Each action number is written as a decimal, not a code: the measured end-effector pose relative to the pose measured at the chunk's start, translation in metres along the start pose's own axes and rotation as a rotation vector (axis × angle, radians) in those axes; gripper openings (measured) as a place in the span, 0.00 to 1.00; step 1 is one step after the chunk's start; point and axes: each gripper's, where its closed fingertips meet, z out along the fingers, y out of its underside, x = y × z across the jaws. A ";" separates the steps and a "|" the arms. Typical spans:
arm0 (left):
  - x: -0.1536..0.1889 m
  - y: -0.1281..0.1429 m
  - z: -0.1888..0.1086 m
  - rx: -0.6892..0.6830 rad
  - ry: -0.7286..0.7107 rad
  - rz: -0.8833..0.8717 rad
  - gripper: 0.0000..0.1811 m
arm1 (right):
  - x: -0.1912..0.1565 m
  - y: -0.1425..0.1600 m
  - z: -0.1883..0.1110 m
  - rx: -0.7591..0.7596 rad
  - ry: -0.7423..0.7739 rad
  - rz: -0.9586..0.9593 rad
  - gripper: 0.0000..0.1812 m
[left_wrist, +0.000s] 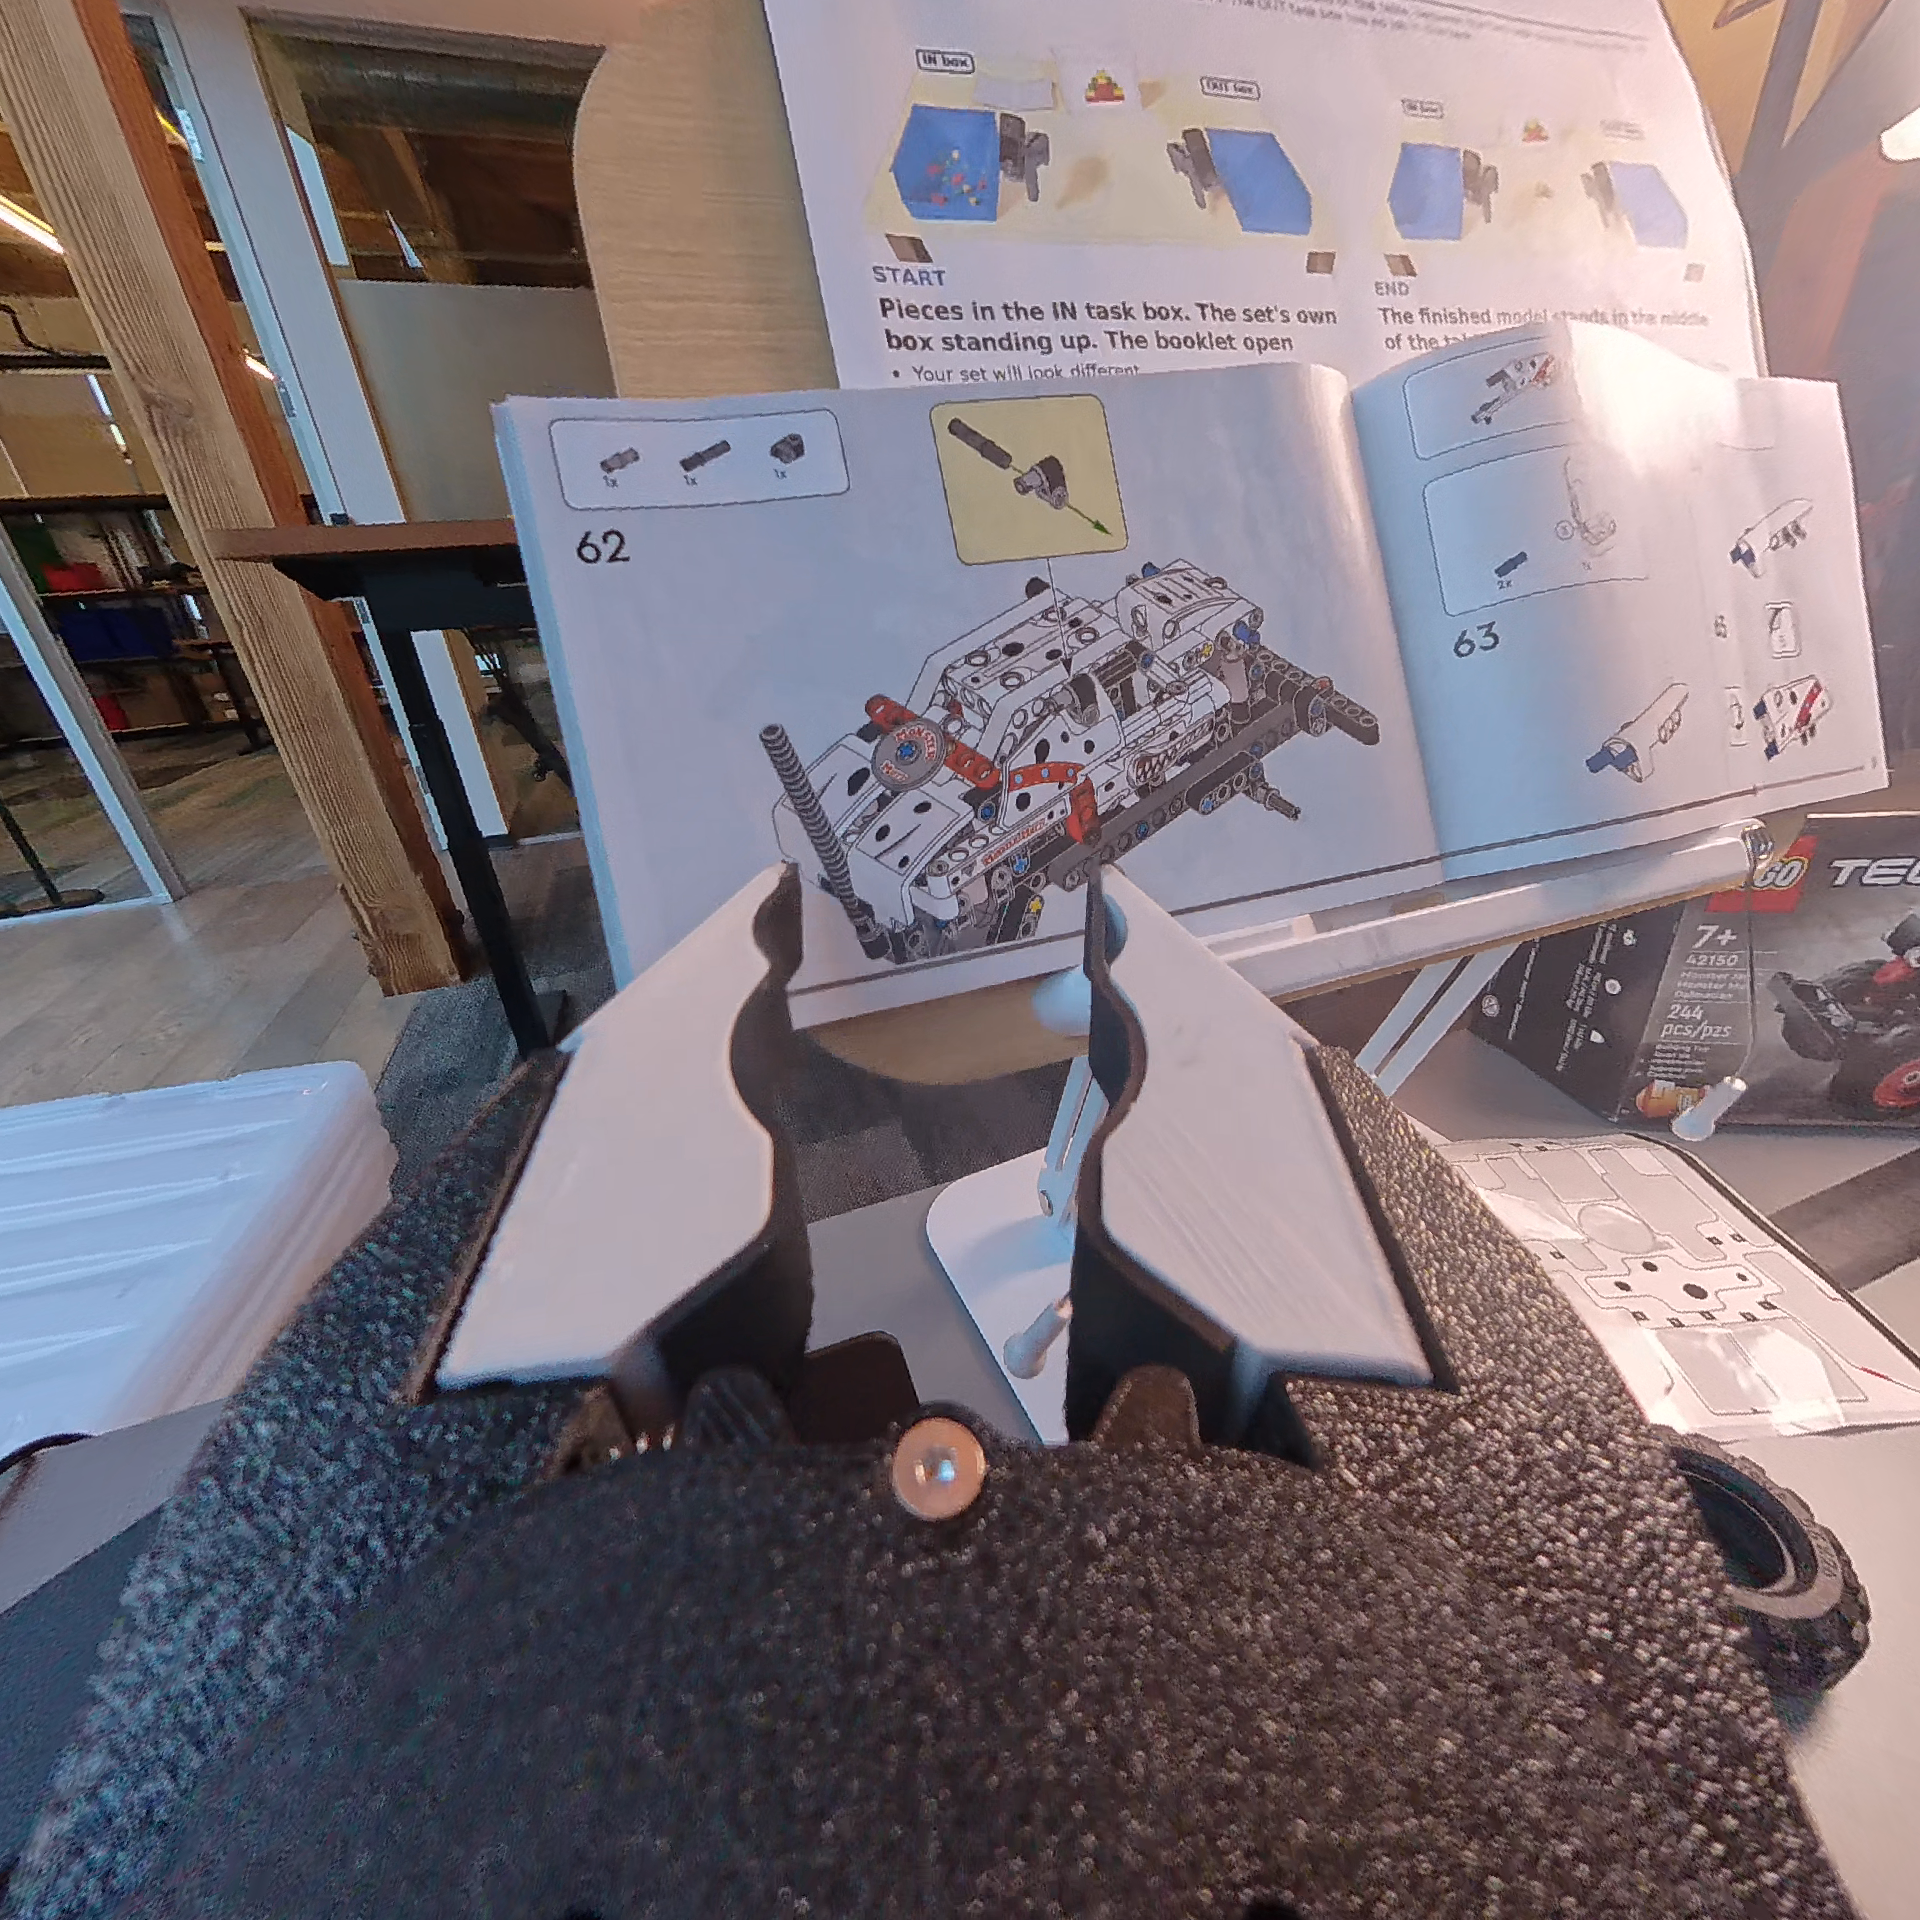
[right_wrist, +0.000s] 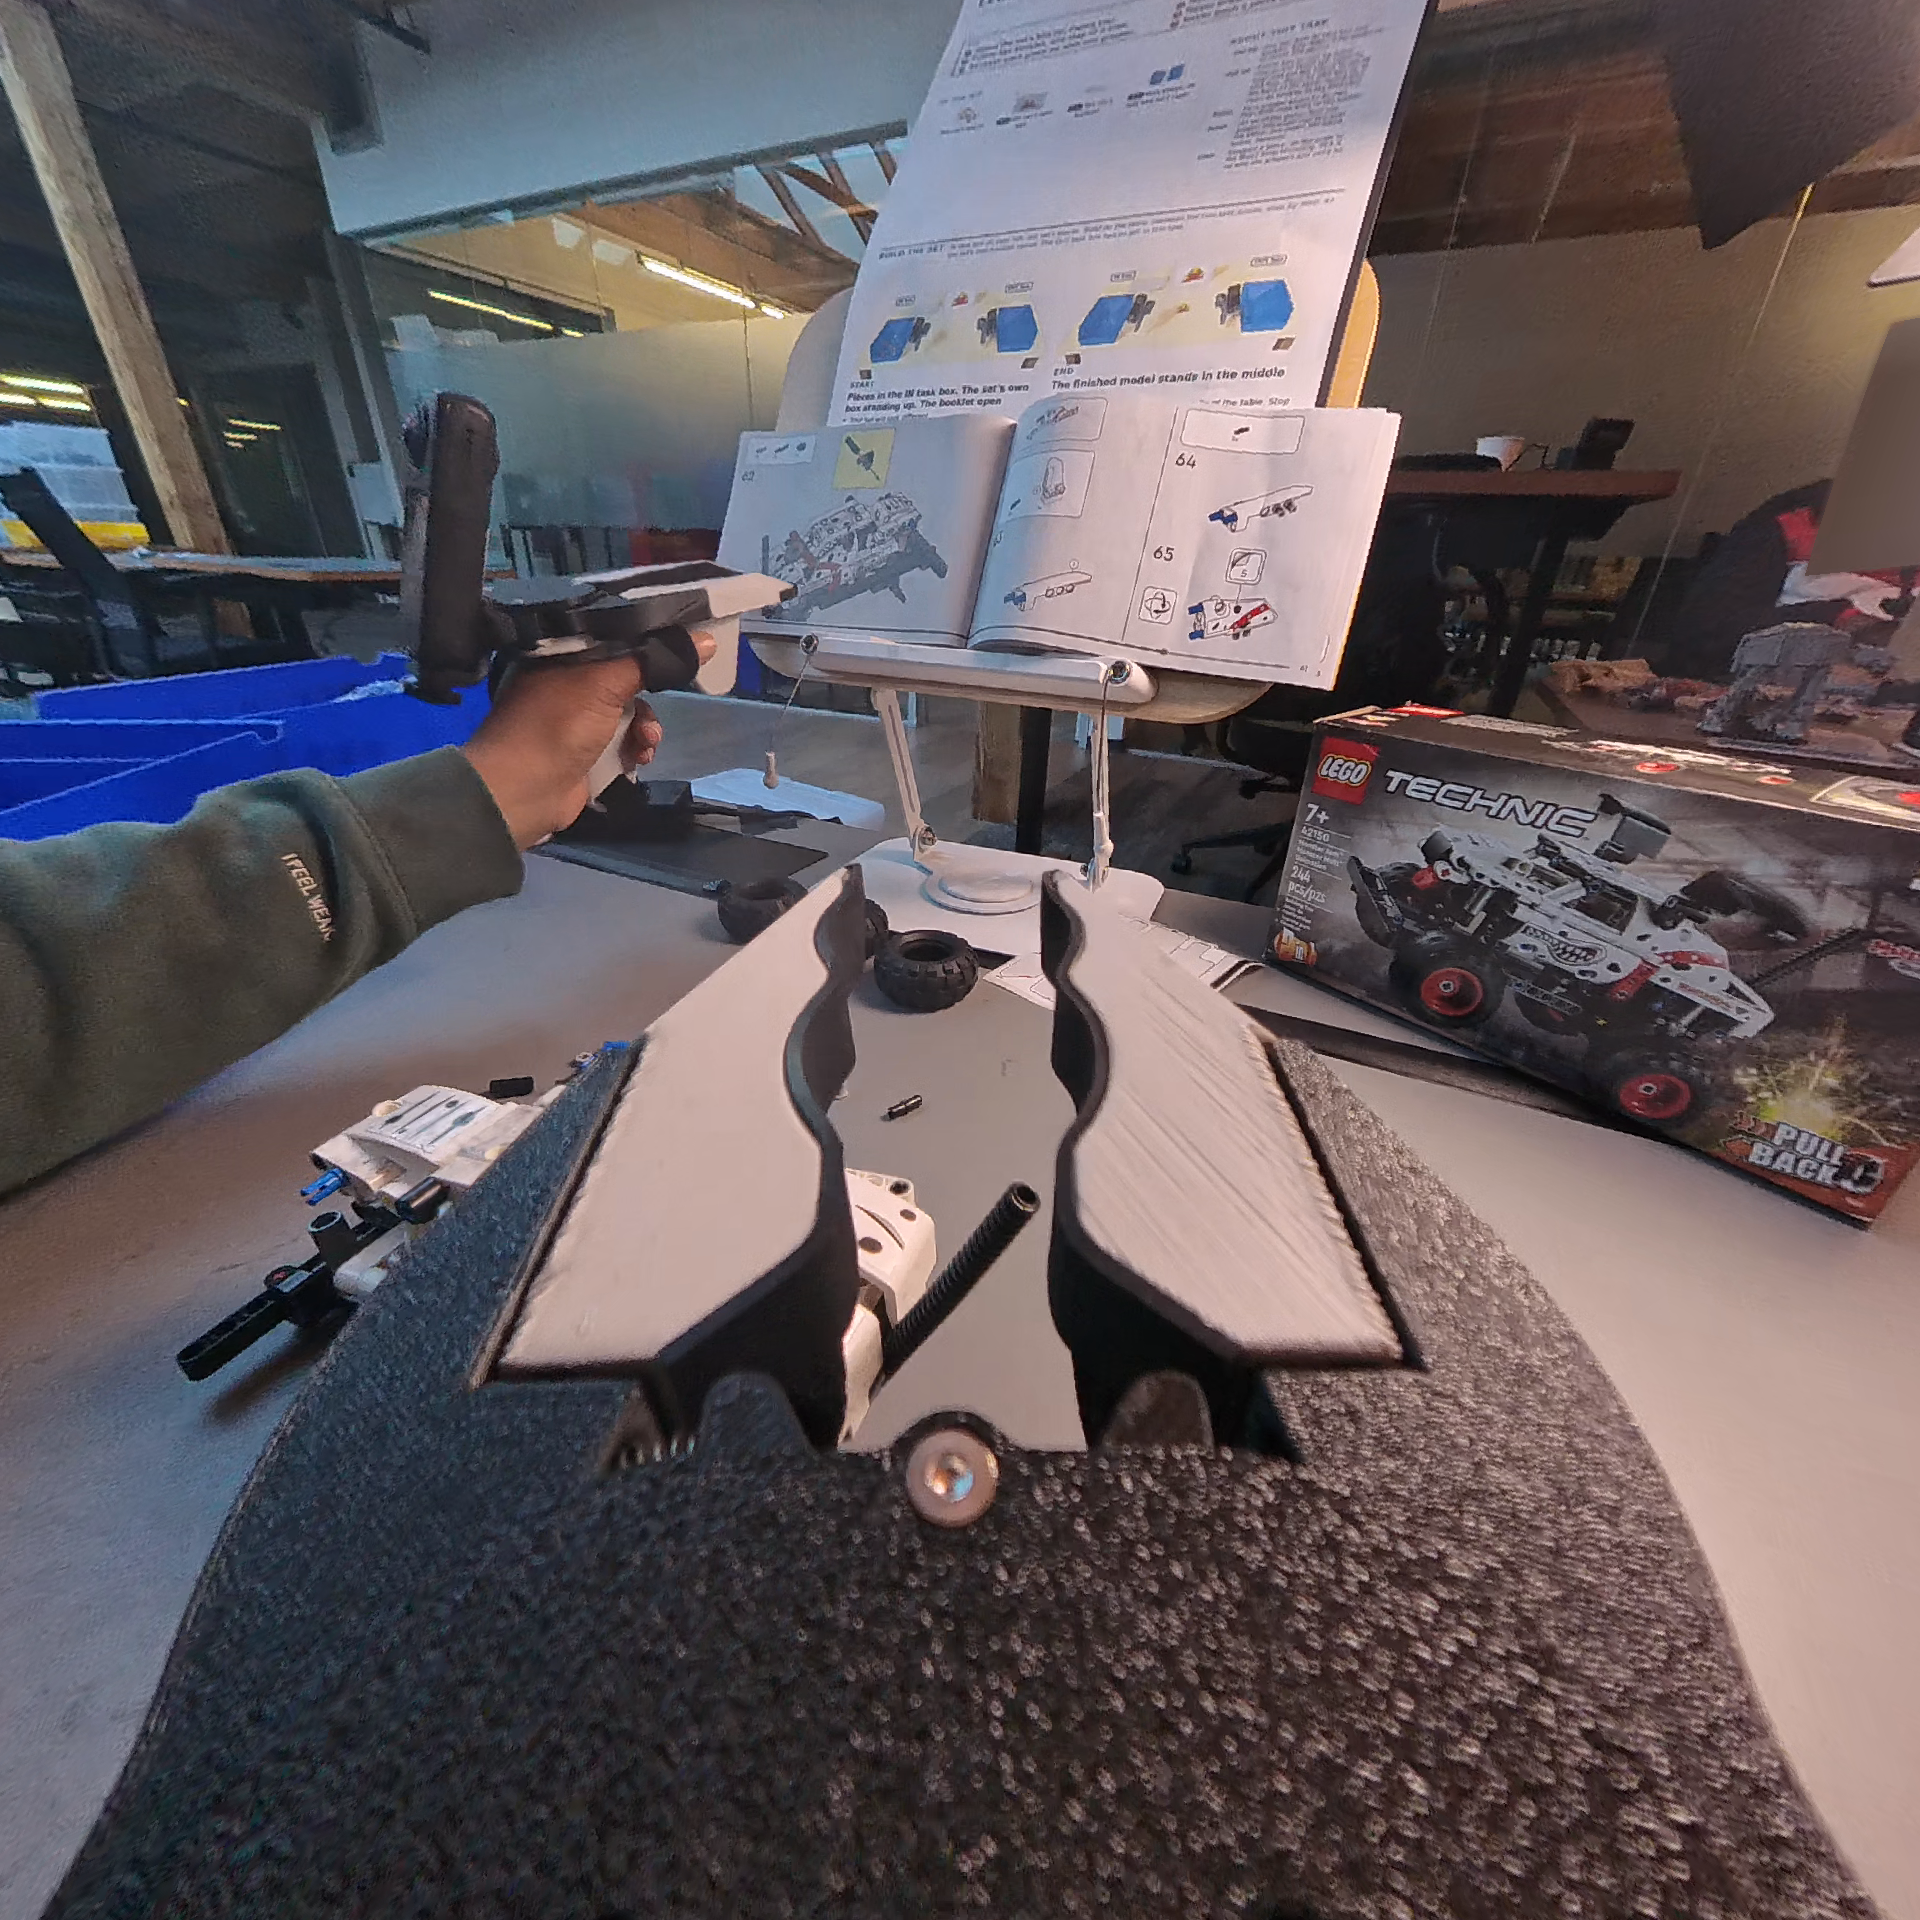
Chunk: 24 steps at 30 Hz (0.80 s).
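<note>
My left gripper (left_wrist: 940, 914) is raised at the open booklet (left_wrist: 1039, 644) on its stand, jaws apart, empty. My right gripper (right_wrist: 951, 894) hangs over the grey tabletop (right_wrist: 1558, 1351), jaws apart, empty, above a part-built model (right_wrist: 416, 1153) and black tyre (right_wrist: 925, 968). Open workshop room behind.

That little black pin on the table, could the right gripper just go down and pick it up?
Probably yes. The black pin lies alone on bare table, ahead between the right gripper's open, empty fingers. The ribbed black hose lies nearer, but apart from it.
</note>
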 end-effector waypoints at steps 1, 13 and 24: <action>0.001 -0.002 0.003 0.001 0.000 0.008 0.30 | 0.001 0.002 0.000 -0.006 0.002 0.002 0.18; -0.004 0.002 0.018 -0.045 -0.056 0.083 0.28 | 0.002 0.005 -0.003 -0.027 -0.002 -0.014 0.17; -0.008 0.003 0.016 -0.072 -0.080 0.128 0.29 | -0.004 0.009 -0.003 -0.049 -0.023 -0.037 0.15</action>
